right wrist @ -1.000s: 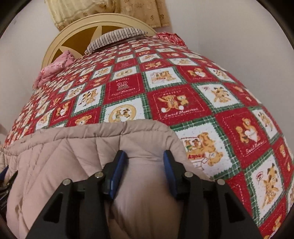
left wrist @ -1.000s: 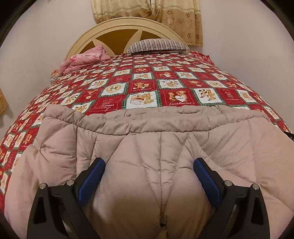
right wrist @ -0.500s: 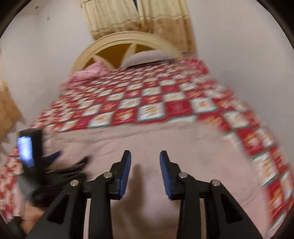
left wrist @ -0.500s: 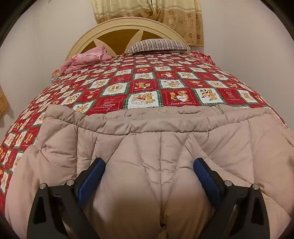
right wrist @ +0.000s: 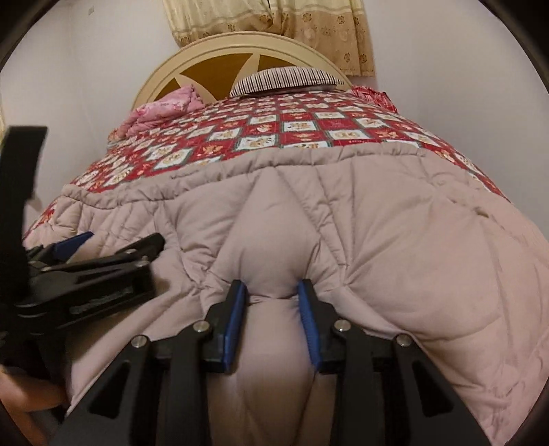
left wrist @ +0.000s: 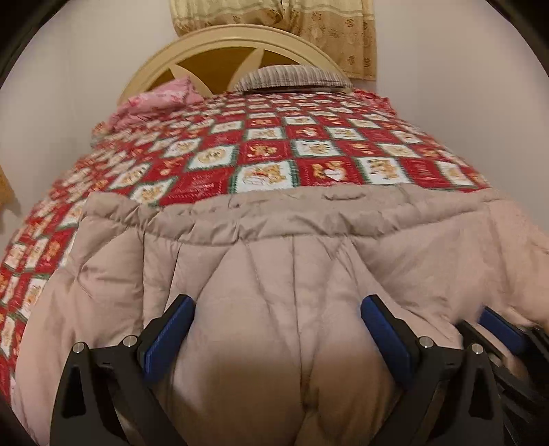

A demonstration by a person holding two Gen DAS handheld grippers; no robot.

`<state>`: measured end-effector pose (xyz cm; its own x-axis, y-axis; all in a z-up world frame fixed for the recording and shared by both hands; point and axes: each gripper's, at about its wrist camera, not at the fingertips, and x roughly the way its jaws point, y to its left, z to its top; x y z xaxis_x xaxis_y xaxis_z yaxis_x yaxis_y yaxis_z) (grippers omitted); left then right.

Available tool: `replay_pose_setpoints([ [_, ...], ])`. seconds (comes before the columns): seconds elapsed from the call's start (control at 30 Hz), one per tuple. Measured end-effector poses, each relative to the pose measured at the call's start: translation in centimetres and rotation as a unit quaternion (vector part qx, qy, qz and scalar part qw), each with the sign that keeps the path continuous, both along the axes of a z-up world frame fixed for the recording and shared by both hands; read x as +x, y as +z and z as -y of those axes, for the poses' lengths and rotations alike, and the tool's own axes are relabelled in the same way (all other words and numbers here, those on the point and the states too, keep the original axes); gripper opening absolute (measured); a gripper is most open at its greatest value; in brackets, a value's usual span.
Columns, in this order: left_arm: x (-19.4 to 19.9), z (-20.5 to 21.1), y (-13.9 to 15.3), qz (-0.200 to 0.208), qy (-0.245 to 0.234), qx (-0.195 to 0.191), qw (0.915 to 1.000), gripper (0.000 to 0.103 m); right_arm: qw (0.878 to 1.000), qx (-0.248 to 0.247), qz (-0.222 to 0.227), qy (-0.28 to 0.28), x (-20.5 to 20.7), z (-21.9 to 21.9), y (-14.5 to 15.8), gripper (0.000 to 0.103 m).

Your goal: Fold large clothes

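A large beige quilted puffer coat (left wrist: 274, 247) lies spread over the near end of the bed; it also fills the right wrist view (right wrist: 394, 223). My left gripper (left wrist: 276, 312) stands wide open over the coat's near edge, with padding bulging between its blue pads. My right gripper (right wrist: 272, 295) is shut on a fold of the coat's near edge, which is pinched between its pads. The left gripper (right wrist: 113, 247) shows at the left of the right wrist view. The right gripper (left wrist: 507, 329) shows at the right edge of the left wrist view.
The bed has a red patchwork teddy-bear quilt (left wrist: 260, 154), a cream arched headboard (left wrist: 226, 44), a striped pillow (left wrist: 291, 77) and a pink bundle (left wrist: 158, 99) at the far end. White walls stand on both sides. A patterned curtain (right wrist: 267, 20) hangs behind the headboard.
My right gripper swung from the coat's right corner to its near edge beside the left gripper and closed on a fold. The left gripper stayed open and barely moved.
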<state>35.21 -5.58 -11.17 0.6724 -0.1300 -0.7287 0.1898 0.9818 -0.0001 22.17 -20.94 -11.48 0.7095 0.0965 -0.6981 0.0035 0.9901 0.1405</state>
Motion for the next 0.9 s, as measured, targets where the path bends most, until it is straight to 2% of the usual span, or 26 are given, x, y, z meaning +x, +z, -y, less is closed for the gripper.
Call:
replay_pose_setpoints([
  [0.07,-2.4,-1.8,1.5,0.010,-0.001,-0.037,0.9993,0.098,1.000,-0.005,-0.003,0.000,-0.1,-0.2,-0.1,0.037],
  [0.17,-7.0,-5.7,3.3,0.031,0.033,-0.085,0.9954,0.098,1.000,-0.006,-0.004,0.000,-0.1,-0.1,-0.1,0.037],
  [0.3,-14.0,-11.1,4.5,0.061,0.086,-0.119,0.9873,0.098,1.000,-0.007,-0.004,0.000,0.0,-0.1,-0.1,0.037],
  [0.4,-18.5,-14.6,3.5,0.059,0.138,-0.166,0.9747,0.098,1.000,-0.011,-0.003,-0.001,-0.1,-0.2,-0.1,0.036],
  [0.43,-20.1,-15.7,2.7,0.051,0.150,-0.193,0.9682,0.098,1.000,-0.012,-0.002,-0.002,-0.1,-0.3,-0.1,0.036],
  [0.53,-22.4,-16.8,0.7,0.036,0.177,-0.245,0.9525,0.098,1.000,-0.012,-0.002,-0.002,-0.1,-0.3,-0.1,0.036],
  [0.63,-22.2,-15.7,-0.4,0.026,0.159,-0.286,0.9445,0.098,1.000,-0.012,-0.001,-0.002,-0.1,-0.4,-0.1,0.036],
  [0.73,-19.9,-14.1,-1.7,-0.004,0.142,-0.322,0.9359,0.098,1.000,-0.011,0.000,-0.002,-0.1,-0.4,-0.1,0.036],
  [0.77,-18.8,-13.7,-2.3,-0.014,0.148,-0.335,0.9307,0.098,1.000,-0.011,0.000,-0.002,-0.2,-0.5,0.0,0.036],
  [0.9,-16.2,-12.9,-2.4,-0.001,0.172,-0.343,0.9236,0.098,1.000,-0.010,0.001,-0.003,-0.2,-0.5,0.1,0.036],
])
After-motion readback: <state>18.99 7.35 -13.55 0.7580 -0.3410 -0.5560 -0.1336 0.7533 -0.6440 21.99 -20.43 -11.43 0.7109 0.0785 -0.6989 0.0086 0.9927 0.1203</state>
